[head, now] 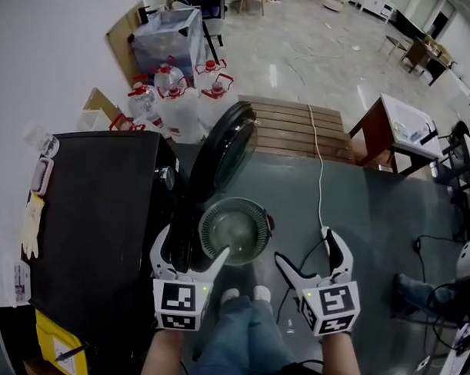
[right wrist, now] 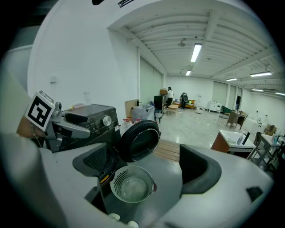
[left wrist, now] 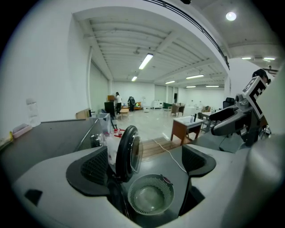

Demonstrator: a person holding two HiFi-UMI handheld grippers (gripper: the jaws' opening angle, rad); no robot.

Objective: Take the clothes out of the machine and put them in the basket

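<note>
Clothes: I can't see any. If they're there, they're inside the machine (head: 89, 211). Its mouth is low on the front, by the round door (head: 226, 148), which hangs wide open. In head view the mouth sits just under my L gripper (head: 189, 250), so it's mostly covered. In R gripper view a jaw blocks it too. So I can't tell how the clothes lie or which way they're long.

The basket (head: 235, 230) is on the floor right by the machine front, at 12 o'clock from me, between the 2 grippers and a bit ahead. It's round and looks empty.

L gripper: jaws wide apart, nothing in them. R gripper (head: 308, 253): same, wide and holding nothing. The basket only shows thru each gap, well apart from the jaws.

I think the mouth is at abt 10 o'clock from L and 9 o'clock from R. So L is nearer and should prob reach in first.

My arms and knees cut off the bottom of the machine front.
</note>
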